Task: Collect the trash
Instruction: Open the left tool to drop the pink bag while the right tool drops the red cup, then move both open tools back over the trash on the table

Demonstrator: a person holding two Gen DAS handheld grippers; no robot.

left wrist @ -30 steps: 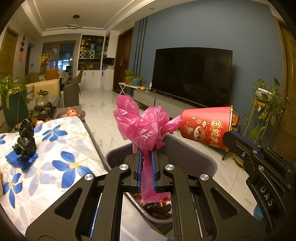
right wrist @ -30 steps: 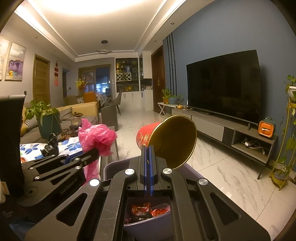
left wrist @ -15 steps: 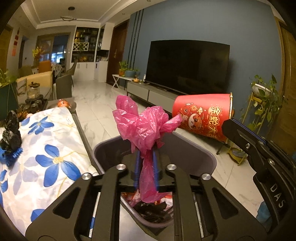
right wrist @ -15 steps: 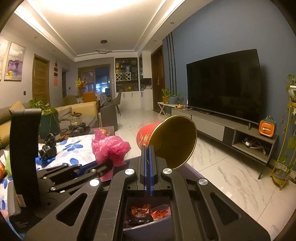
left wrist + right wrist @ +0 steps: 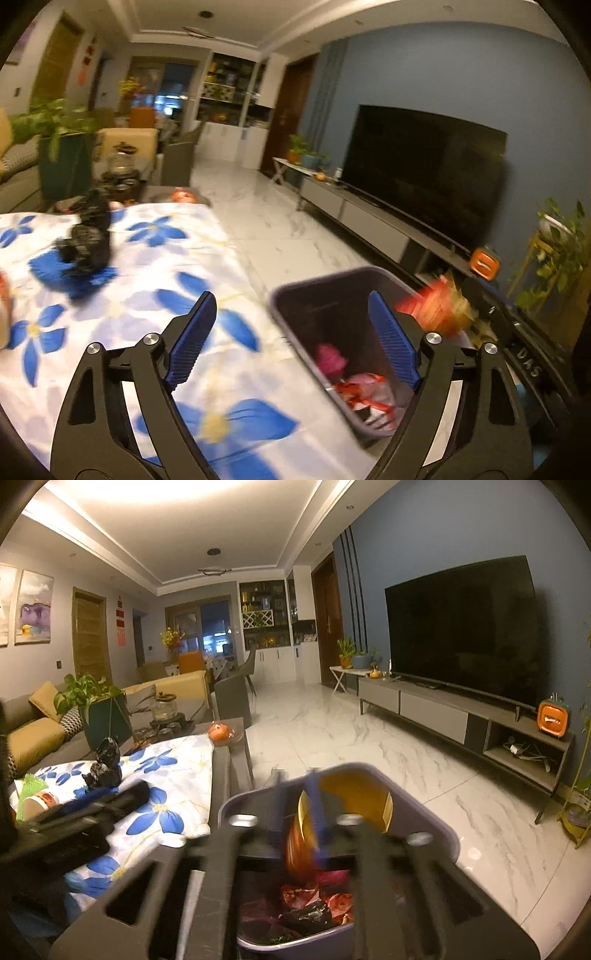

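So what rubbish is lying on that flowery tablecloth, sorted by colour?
On the flowery tablecloth:
Black crumpled bag: 1
Blue frilly piece under the bag: 1
Green piece: 1
Cup with a red band: 1
Total: 4, though the near left corner is partly hidden.

Both wrist views close over the grey bin (image 5: 354,291), facing the television (image 5: 461,627) wall.
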